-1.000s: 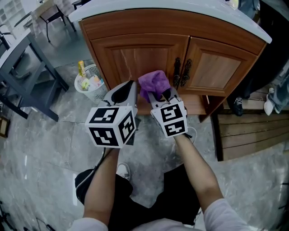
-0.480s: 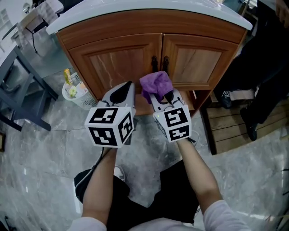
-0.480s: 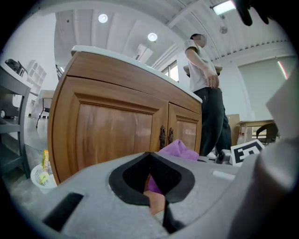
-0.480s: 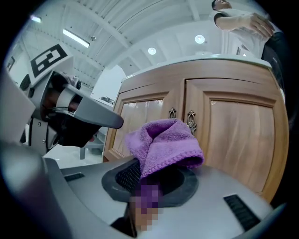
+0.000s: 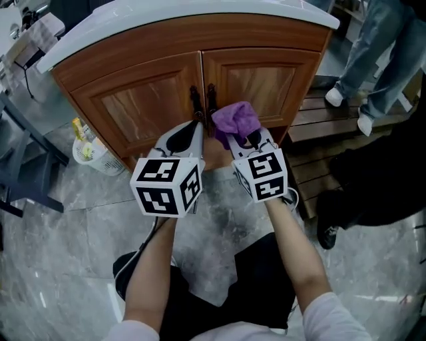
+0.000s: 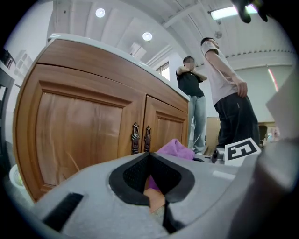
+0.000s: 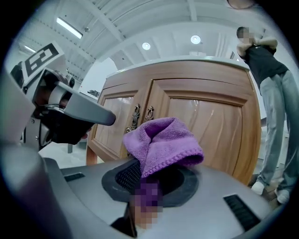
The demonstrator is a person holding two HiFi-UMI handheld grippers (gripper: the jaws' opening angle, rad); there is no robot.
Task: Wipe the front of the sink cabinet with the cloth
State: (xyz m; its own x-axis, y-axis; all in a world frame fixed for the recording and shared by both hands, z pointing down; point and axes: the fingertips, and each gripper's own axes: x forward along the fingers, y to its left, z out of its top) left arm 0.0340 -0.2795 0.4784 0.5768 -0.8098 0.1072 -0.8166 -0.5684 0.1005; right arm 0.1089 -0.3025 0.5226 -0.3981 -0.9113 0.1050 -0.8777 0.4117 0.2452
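Note:
The wooden sink cabinet (image 5: pixel 133 106) has two doors with dark handles (image 5: pixel 202 101) at the middle seam. My right gripper (image 5: pixel 241 138) is shut on a bunched purple cloth (image 5: pixel 234 120), held just in front of the right door, beside the handles. In the right gripper view the cloth (image 7: pixel 161 144) rises from the jaws of that gripper (image 7: pixel 149 177), a short way from the door (image 7: pixel 205 116). My left gripper (image 5: pixel 195 128) is shut and holds nothing, level with the handles. The left gripper view shows its jaws (image 6: pixel 150 161) closed, the handles (image 6: pixel 140 137) ahead, and the cloth (image 6: pixel 175 148) at right.
A white countertop (image 5: pixel 166 16) overhangs the cabinet. A white waste basket (image 5: pixel 86 150) stands on the grey floor at the left. A wooden platform (image 5: pixel 333 110) lies to the right. Two people (image 5: pixel 373 60) stand behind it, and a dark-clothed figure (image 5: pixel 373 180) is close at right.
Both grippers have shifted right along the cabinet front. The cloth was before the left door and is now past the handles at the right door. Both jaws stay shut.

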